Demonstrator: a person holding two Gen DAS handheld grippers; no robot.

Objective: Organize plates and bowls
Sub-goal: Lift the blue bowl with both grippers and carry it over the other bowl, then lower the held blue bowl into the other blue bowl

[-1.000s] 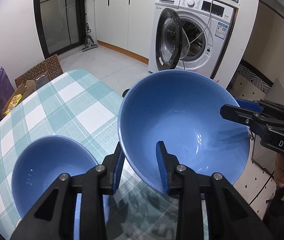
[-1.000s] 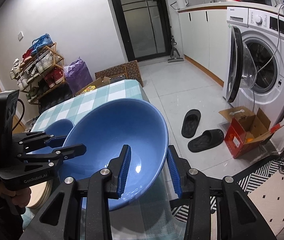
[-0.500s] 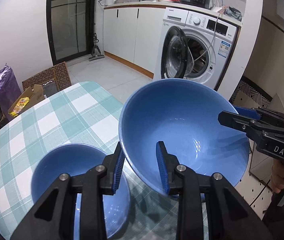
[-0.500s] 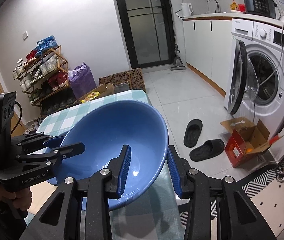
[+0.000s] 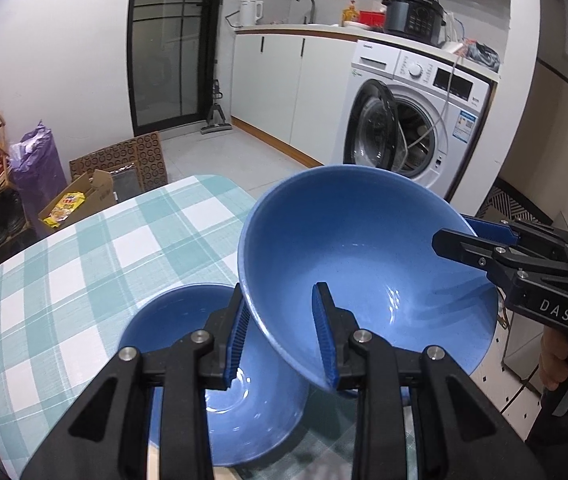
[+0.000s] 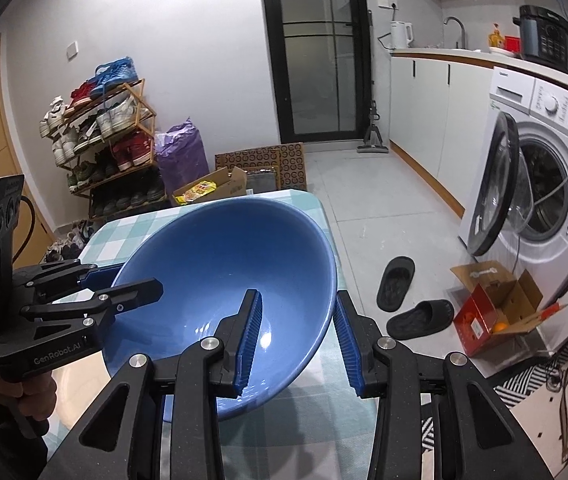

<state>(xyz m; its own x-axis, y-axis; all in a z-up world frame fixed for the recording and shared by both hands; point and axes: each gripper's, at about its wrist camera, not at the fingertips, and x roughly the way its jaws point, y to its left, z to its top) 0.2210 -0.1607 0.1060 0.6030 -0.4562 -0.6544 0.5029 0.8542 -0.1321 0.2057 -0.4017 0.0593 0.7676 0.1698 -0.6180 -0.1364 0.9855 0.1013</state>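
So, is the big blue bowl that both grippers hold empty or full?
Empty. The big blue bowl shows only its bare, glossy inside in both wrist views, with nothing lying in it.

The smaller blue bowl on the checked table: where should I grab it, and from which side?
Take the smaller blue bowl by its rim, one finger inside and one outside, probably from above on the near side. It sits upright and open on the checked table, so the thin rim is the only pinchable edge.

Free room: bare checked tablecloth [image 5: 84, 264] beyond and left of the bowls.
Obstacle: smaller blue bowl [image 5: 188, 320] directly under the lifted large blue bowl [image 5: 356, 248].
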